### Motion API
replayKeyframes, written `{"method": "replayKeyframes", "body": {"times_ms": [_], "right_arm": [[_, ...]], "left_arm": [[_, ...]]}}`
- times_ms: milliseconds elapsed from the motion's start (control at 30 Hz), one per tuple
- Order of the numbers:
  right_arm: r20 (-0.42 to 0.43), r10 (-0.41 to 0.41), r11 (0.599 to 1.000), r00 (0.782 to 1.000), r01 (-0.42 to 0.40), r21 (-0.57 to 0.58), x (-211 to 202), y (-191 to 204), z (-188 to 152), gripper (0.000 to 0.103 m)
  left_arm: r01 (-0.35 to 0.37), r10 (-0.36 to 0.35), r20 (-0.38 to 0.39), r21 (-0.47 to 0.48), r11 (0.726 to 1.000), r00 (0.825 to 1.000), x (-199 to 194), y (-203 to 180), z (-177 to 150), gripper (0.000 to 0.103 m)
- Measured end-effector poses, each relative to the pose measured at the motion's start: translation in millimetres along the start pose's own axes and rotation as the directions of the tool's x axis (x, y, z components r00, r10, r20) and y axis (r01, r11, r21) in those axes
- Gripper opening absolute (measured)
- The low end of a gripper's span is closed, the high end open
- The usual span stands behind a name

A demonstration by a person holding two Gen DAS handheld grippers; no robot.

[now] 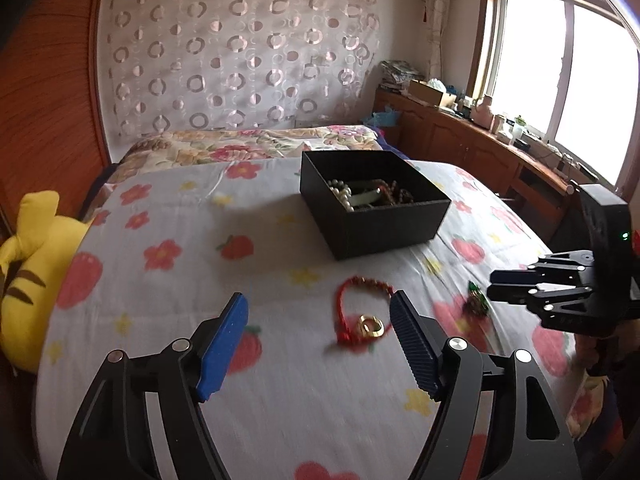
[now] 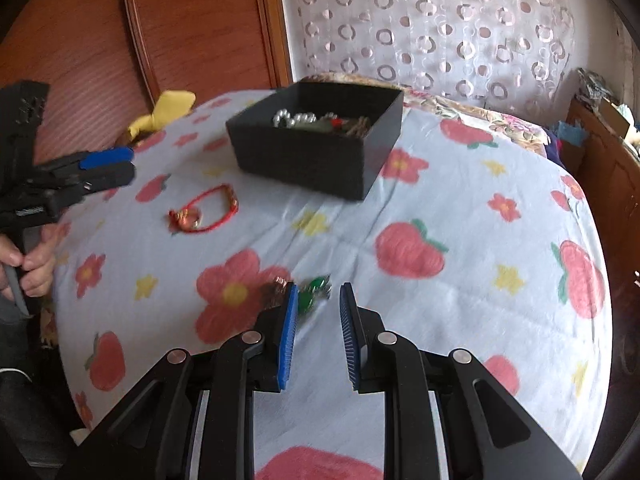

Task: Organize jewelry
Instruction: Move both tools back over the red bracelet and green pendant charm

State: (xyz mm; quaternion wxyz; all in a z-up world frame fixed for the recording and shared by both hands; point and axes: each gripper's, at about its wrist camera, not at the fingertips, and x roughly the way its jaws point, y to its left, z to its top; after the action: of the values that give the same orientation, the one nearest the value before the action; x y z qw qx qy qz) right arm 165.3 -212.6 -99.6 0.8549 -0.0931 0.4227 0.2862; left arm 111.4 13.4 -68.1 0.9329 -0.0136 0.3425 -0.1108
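A black open box (image 1: 376, 204) holding pearls and bead strings sits on the flowered bedspread; it also shows in the right wrist view (image 2: 316, 140). A red cord bracelet with a gold charm (image 1: 362, 316) lies between my left gripper's (image 1: 320, 312) open, empty fingers; it also shows in the right wrist view (image 2: 204, 210). A green and brown jewelry piece (image 2: 308, 290) lies just ahead of my right gripper (image 2: 318, 298), which is open and empty. The same piece shows in the left wrist view (image 1: 476, 300), beside the right gripper (image 1: 504, 284).
A yellow striped plush toy (image 1: 28, 280) lies at the bed's left edge. A wooden wardrobe (image 2: 160, 40) stands behind it. A wooden counter with clutter (image 1: 500, 136) runs under the window on the right. A folded floral quilt (image 1: 256, 144) lies behind the box.
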Motion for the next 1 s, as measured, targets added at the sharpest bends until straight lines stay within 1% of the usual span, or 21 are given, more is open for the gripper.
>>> {"method": "replayKeyframes", "body": {"times_ms": [100,167,233,400,433,533,567,600,633,733,833,1000], "right_arm": [[-0.004,0.016,1.000,1.000,-0.016,0.023,2,3,-3,0.024],[-0.002,0.008,0.999,1.000,-0.008,0.044,3,2,0,0.024],[-0.010,0.018,0.998,1.000,-0.017,0.068,8,1,3,0.024],[-0.019,0.007,0.997,1.000,-0.005,0.077,10,2,5,0.023],[-0.020,-0.014,0.998,1.000,0.015,0.065,9,4,4,0.014],[-0.019,-0.015,0.998,1.000,0.016,0.061,6,6,0,0.013],[-0.011,-0.030,0.999,1.000,0.030,0.041,4,9,-1,0.012],[0.000,-0.035,0.999,0.999,0.035,0.035,2,10,-2,0.008],[0.025,-0.032,0.999,0.999,0.031,0.032,-4,11,-1,0.000],[0.071,-0.040,0.999,0.997,0.038,0.026,-21,12,4,0.000],[0.093,-0.050,0.999,0.994,0.050,0.008,-32,14,7,0.000],[0.073,-0.039,0.999,0.997,0.037,0.031,-26,10,6,0.001]], "left_arm": [[-0.003,0.003,0.005,0.005,1.000,1.000,-8,-5,-7,0.070],[-0.006,0.006,0.009,0.004,1.000,1.000,-12,-7,-10,0.071],[-0.005,0.005,0.009,0.001,1.000,1.000,-14,-7,-11,0.071],[-0.005,0.005,0.011,0.002,1.000,1.000,-15,-8,-12,0.071],[-0.003,0.003,0.011,0.000,1.000,1.000,-15,-8,-12,0.071],[-0.002,0.002,0.009,0.000,1.000,1.000,-15,-8,-12,0.071],[-0.001,0.001,0.008,0.000,1.000,1.000,-15,-9,-12,0.071],[-0.002,0.002,0.006,0.001,1.000,1.000,-15,-10,-12,0.071],[-0.001,0.001,0.005,0.003,1.000,1.000,-15,-12,-13,0.071],[-0.001,0.001,-0.004,0.006,1.000,1.000,-13,-15,-15,0.071],[-0.001,0.001,-0.012,0.012,1.000,1.000,-11,-17,-17,0.071],[0.001,-0.001,-0.014,0.013,1.000,1.000,-9,-17,-17,0.071]]}}
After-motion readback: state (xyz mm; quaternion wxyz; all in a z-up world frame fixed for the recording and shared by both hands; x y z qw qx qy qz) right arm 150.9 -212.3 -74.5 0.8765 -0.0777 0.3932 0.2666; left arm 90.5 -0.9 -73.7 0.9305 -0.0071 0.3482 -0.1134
